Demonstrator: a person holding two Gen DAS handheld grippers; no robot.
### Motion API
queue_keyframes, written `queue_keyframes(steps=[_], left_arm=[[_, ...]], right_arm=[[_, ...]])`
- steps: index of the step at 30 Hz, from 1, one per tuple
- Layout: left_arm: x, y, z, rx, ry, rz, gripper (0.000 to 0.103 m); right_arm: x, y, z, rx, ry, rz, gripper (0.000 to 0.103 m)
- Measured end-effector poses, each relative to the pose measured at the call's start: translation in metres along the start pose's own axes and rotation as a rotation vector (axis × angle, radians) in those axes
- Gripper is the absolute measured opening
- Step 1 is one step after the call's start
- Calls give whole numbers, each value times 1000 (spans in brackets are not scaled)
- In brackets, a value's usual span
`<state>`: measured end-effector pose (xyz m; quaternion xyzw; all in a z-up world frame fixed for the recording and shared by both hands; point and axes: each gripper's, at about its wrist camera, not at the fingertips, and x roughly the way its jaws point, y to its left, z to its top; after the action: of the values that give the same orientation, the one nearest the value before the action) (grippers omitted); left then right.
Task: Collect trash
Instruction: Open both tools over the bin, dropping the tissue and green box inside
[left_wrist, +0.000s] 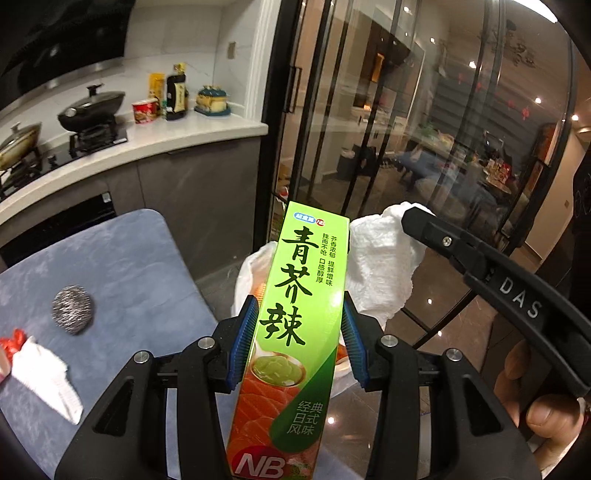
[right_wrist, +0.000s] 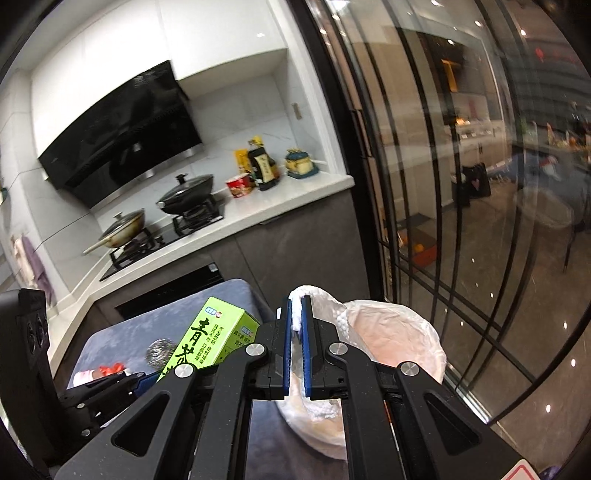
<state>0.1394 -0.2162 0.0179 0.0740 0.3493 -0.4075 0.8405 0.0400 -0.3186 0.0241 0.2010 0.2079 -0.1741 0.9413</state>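
black gripper frames (left_wrist: 301, 343), blue ribbed fingers (left_wrist: 244, 339), silver screws.

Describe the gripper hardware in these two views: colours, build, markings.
Both match. The left gripper has matte black plastic fingers with triangular cut-outs, silver round screw heads at the pivots, and blue ribbed pads. The right gripper has the same black frame, silver screws and blue pads; from the left view its finger carries white "DAS" lettering. No cables visible.

Dim indoor light; ceiling lamps glare in the glass door (left_wrist: 406, 129); fisheye edges bend, dark corners perhaps slightly blurred.
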Motion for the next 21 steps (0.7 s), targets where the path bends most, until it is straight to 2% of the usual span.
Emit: queue_keyframes(steps=[9, 21], left_arm=[[57, -16, 14, 39, 59, -28, 42], [84, -15, 22, 21, 88, -8, 43]], right_arm=[[44, -34, 4, 28, 82, -74, 5], [63, -44, 5, 18, 112, -121, 5]])
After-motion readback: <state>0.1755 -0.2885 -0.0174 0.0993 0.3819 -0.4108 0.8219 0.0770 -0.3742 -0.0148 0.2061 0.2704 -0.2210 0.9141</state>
